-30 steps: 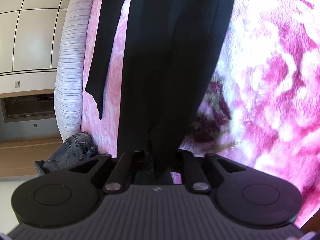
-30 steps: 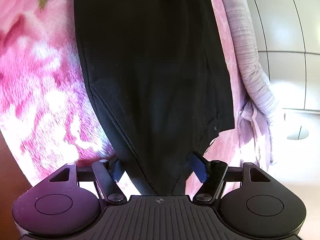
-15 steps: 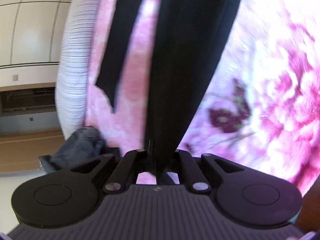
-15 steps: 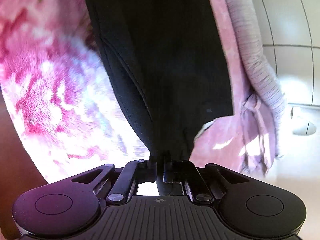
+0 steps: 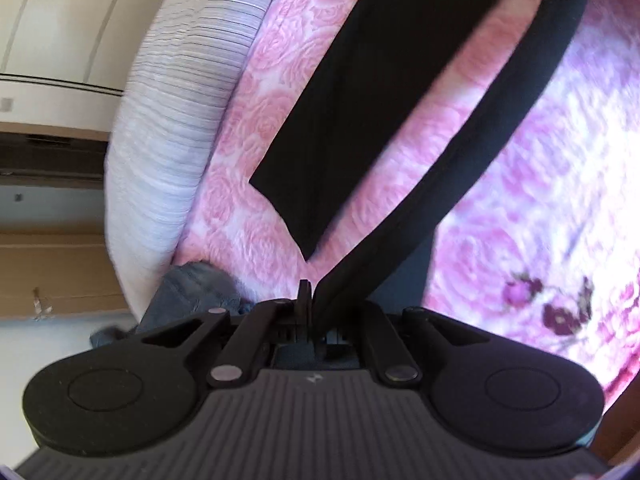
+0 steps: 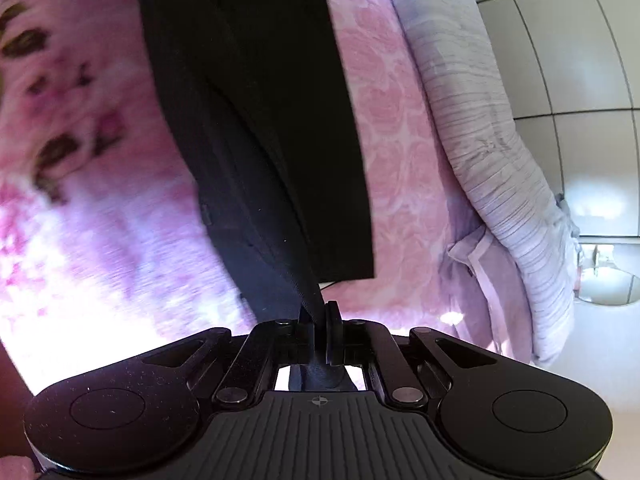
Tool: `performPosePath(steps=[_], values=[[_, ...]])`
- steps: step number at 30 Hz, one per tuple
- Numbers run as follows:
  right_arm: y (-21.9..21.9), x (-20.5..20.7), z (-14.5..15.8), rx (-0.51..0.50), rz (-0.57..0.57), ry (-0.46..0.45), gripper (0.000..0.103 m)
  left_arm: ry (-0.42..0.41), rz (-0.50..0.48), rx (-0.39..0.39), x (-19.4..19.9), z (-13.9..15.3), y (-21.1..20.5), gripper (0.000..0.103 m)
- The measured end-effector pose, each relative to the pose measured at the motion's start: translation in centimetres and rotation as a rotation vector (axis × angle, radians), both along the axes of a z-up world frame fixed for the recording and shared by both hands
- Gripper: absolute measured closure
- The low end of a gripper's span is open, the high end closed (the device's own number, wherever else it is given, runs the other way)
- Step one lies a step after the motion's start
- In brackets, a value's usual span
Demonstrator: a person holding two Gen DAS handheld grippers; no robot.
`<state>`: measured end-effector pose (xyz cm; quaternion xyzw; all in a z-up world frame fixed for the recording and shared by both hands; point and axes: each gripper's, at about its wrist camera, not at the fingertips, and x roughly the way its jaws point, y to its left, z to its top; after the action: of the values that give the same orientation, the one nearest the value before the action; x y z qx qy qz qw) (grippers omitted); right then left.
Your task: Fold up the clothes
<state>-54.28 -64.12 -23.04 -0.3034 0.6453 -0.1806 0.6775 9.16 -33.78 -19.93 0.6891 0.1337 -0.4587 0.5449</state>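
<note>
Two grips | my left gripper (image 5: 310, 300) clamps a black fabric garment (image 5: 460, 152) | my right gripper (image 6: 320, 316) pinches it too | garment stretched over a pink rose-patterned bedspread (image 5: 256, 120)

Each fisheye view is taken from just behind its own tongs, aimed forward and down along them, very close in. The black garment (image 5: 400, 92), pink floral bedspread (image 5: 256, 120) and striped pillow (image 5: 172, 92) are shared by both views.

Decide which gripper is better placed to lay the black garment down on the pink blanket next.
Neither clearly: left gripper and right gripper are both shut on the black garment, hanging over the pink blanket. They likely lower together.
</note>
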Motion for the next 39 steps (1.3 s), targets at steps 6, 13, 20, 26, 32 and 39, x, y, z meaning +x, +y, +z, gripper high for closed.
performPosePath(steps=[6, 13, 20, 26, 32, 39], values=[[-5.9, 3.9, 1.1, 0.077, -0.049, 0.052, 0.100, 0.102, -0.010, 0.075, 5.3, -0.3, -7.4, 0.099], [-12.8, 7.2, -0.7, 0.194, -0.102, 0.089, 0.100, 0.158, -0.001, 0.186, 9.6, -5.4, -15.5, 0.099], [-19.5, 8.9, -3.9, 0.345, -0.207, 0.033, 0.100, 0.171, 0.063, 0.255, 12.1, -10.3, -22.1, 0.099], [-23.5, 9.3, -5.8, 0.402, -0.279, -0.032, 0.098, 0.149, 0.132, 0.284, 13.1, -14.4, -25.4, 0.093], [-26.0, 7.5, -5.7, 0.379, -0.487, -0.203, 0.075, 0.111, 0.285, 0.188, 14.5, -16.1, -26.7, 0.073], [-28.4, 5.9, -5.7, 0.353, -0.709, -0.397, 0.055, 0.044, 0.426, 0.070, 16.1, -14.5, -26.0, 0.055]])
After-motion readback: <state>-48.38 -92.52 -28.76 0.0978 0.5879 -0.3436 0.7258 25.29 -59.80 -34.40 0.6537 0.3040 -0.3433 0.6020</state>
